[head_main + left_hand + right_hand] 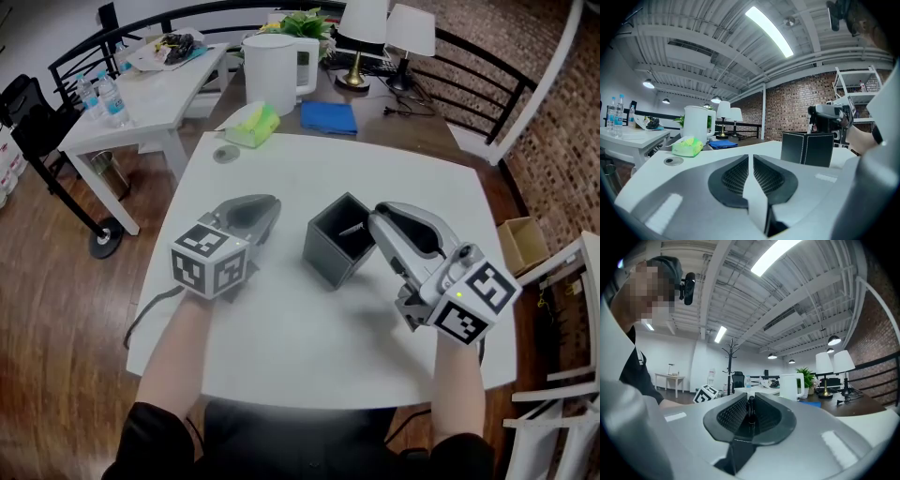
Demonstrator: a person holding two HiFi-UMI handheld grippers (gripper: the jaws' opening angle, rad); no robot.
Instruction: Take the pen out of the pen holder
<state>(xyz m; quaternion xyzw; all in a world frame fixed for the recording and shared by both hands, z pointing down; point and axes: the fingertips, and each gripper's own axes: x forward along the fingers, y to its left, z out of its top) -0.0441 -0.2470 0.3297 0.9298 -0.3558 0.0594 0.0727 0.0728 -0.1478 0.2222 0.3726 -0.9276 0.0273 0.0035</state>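
Note:
A dark square pen holder [330,255] stands open-topped in the middle of the white table [281,356]; the left gripper view shows it as a black box [806,149]. My right gripper [373,223] reaches over the holder's right rim and is shut on a thin black pen [353,228], which runs upright between the pads in the right gripper view [750,409]. My left gripper [267,208] rests on the table left of the holder, apart from it. Its jaws [751,159] meet with nothing between them.
At the table's far edge lie a green tissue pack [251,124] and a small round disc [225,155]. Behind on a brown desk are a white kettle [275,70], a blue cloth [328,116] and two lamps [361,37]. A white chair [562,375] stands right.

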